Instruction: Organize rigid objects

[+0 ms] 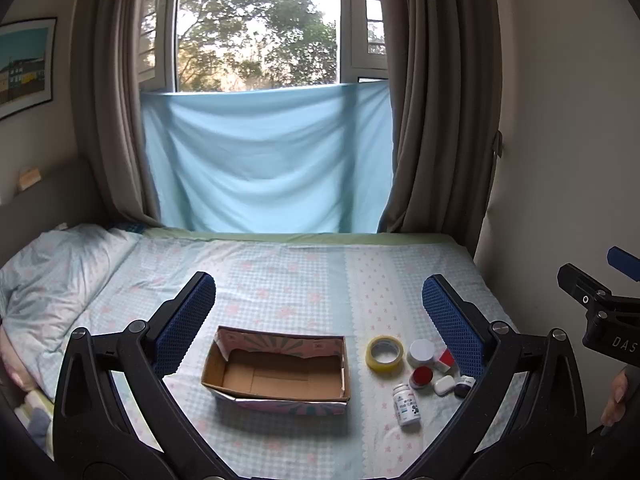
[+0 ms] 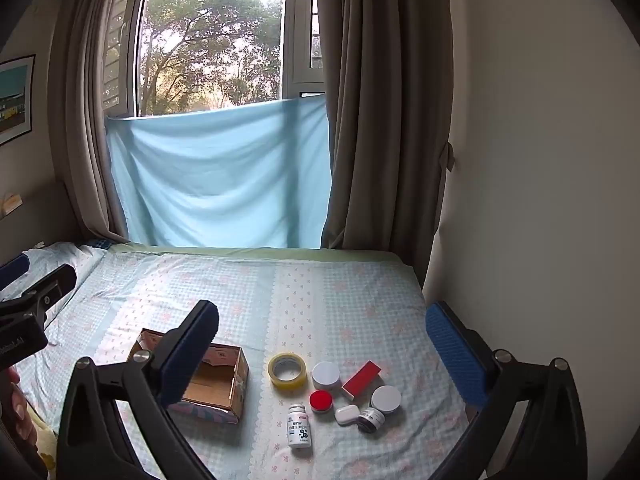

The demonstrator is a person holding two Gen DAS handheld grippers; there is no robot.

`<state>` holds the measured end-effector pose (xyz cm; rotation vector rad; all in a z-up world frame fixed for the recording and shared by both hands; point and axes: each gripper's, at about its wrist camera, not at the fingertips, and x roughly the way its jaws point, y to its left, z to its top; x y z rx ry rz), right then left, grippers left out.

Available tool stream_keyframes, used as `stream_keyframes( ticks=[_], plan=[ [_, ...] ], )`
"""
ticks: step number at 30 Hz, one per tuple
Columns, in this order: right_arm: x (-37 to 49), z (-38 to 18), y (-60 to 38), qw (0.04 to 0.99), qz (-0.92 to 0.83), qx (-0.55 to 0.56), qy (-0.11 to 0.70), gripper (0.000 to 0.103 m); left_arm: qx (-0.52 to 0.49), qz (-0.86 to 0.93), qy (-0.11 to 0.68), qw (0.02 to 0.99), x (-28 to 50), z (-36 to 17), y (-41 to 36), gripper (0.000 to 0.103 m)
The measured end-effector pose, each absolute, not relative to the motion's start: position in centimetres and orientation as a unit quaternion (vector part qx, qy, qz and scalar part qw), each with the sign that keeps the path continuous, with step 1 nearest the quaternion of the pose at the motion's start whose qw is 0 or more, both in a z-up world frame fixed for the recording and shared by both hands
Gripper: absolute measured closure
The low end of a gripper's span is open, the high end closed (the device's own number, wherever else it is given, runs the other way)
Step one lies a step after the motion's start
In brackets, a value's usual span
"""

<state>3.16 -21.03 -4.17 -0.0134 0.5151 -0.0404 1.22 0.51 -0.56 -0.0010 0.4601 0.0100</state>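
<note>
Box (image 1: 276, 372) at lower centre sits empty; both grippers (image 1: 319, 300) (image 2: 322, 330) spread, unladen; next, grab the tape (image 2: 287, 370).

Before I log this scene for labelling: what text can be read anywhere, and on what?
"DAS": right gripper body, cut off at the frame edge.
Mirrored letters on the left gripper body: not readable.
Bottle label: print too small to read.
Small jar label: too blurred.
Tape, box: no legible text.
</note>
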Motion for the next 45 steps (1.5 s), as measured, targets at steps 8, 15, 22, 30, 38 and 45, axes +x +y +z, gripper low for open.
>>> stream_keyframes(
  ticks=[8, 15, 22, 30, 38, 45],
  plan=[
    [3.5, -4.2, -21.4, 0.967, -0.031, -0.002, 0.255, 0.000, 0.000, 0.002, 0.232, 0.973, 1.7, -0.6, 0.5, 0.000],
    [3.3, -3.9, -21.2, 0.966, -0.031, -0.003, 0.255, 0.000, 0.004, -0.001, 0.234, 0.972, 1.8, -0.5, 0.3, 0.000],
    [3.1, -3.8, -21.2, 0.967, -0.030, -0.003, 0.255, 0.000, 0.002, -0.004, 0.239, 0.971, 1.8, -0.6, 0.3, 0.000],
    [3.1, -3.9, -21.3, 0.968, -0.043, -0.009, 0.249, 0.000, 0.006, -0.004, 0.236, 0.972, 1.7, -0.6, 0.1, 0.000],
    [2.8, -4.1, -21.2, 0.970, -0.058, -0.020, 0.236, 0.000, 0.002, -0.006, 0.238, 0.971, 1.6, -0.6, 0.4, 0.000],
    [2.6, -4.1, -21.2, 0.972, -0.053, -0.016, 0.230, 0.000, 0.000, -0.006, 0.237, 0.971, 1.7, -0.6, 0.6, 0.000]
  ],
)
